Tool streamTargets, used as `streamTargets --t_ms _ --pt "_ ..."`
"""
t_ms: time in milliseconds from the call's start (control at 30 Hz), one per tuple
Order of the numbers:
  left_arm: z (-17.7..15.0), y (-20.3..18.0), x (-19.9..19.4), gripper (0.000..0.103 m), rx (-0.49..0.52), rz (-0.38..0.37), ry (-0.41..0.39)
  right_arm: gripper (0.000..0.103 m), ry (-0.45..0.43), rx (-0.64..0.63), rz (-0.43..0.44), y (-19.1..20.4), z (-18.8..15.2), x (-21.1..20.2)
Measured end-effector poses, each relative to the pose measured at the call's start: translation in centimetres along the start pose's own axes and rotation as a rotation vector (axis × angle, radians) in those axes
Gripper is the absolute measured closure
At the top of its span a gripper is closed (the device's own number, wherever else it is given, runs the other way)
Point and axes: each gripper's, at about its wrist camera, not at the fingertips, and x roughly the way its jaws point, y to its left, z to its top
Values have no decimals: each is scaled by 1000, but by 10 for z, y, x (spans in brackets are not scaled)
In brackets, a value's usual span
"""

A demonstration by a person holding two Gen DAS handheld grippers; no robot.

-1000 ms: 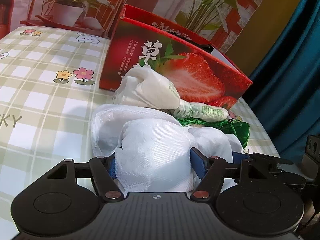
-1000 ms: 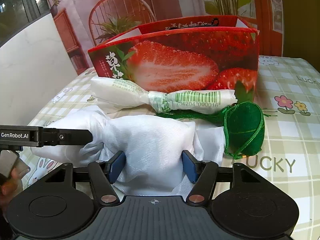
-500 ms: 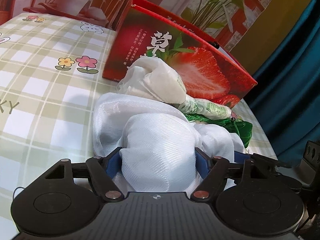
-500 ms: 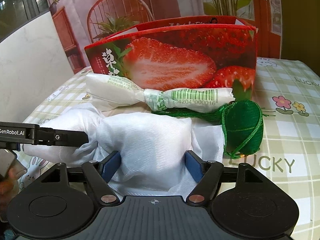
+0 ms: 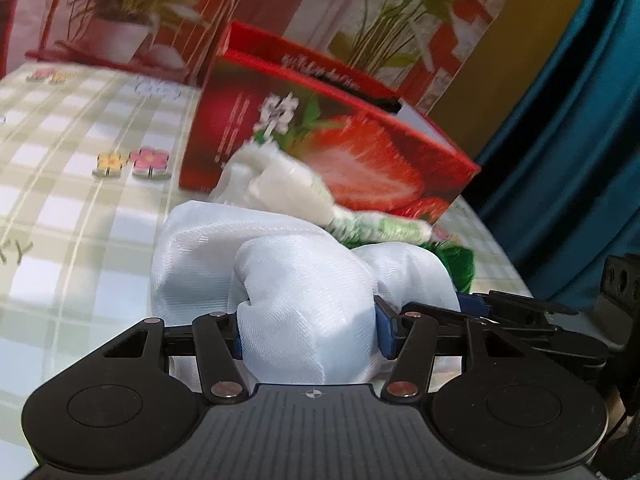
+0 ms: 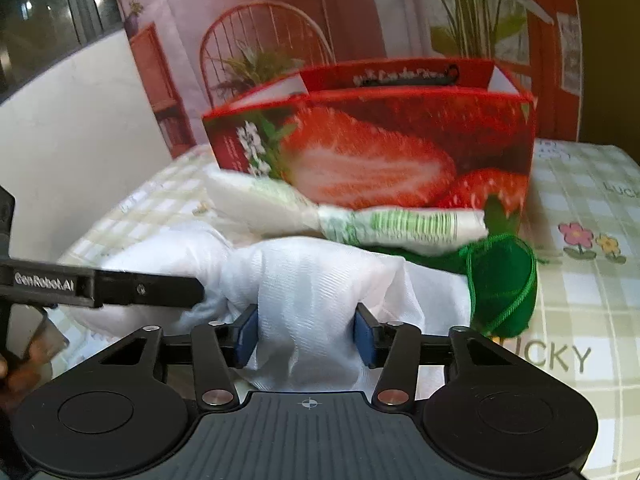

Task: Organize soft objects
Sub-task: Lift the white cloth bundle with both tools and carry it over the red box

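A crumpled white cloth (image 5: 304, 280) lies on the checked tablecloth in front of a red strawberry box (image 5: 360, 152). My left gripper (image 5: 310, 336) is closing on one bulge of it, and both blue pads press into the fabric. My right gripper (image 6: 306, 336) is closing on another fold of the same white cloth (image 6: 320, 276), pinching it narrower. Behind the cloth lies a white plastic-wrapped bundle (image 6: 280, 208) with green print. A green mesh pouch (image 6: 504, 280) sits to its right. A left gripper finger (image 6: 104, 286) reaches in from the left.
The open-topped strawberry box (image 6: 380, 148) stands just behind the pile. The checked tablecloth (image 5: 60, 200) stretches away to the left. A teal curtain (image 5: 580, 120) hangs past the table's right edge. A person's hand (image 6: 16, 364) shows at the lower left.
Both pairs of jaws have narrowed onto the white cloth, squeezing the folds between the pads. The cloth bulges higher between the left jaws. The hands have hardly shifted.
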Motion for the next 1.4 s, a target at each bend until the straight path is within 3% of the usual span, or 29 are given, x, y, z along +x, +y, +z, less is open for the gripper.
streamTargets --t_ms 467,900,1033,1167,1400 --pt "59 -39 -43 47 150 -56 -194 72 -191 -72 53 7 58 -42" --pt "123 -57 -39 47 192 -94 -294 73 -332 -106 36 -8 122 -56" --pt "154 -51 -20 47 183 -110 -269 73 -350 -111 25 -20 152 -48" --pt "177 -41 12 49 156 -108 -202 73 -314 -98 1 -38 172 -28" --pt "191 -28 80 50 166 -23 -23 73 -127 -71 -56 -63 184 29"
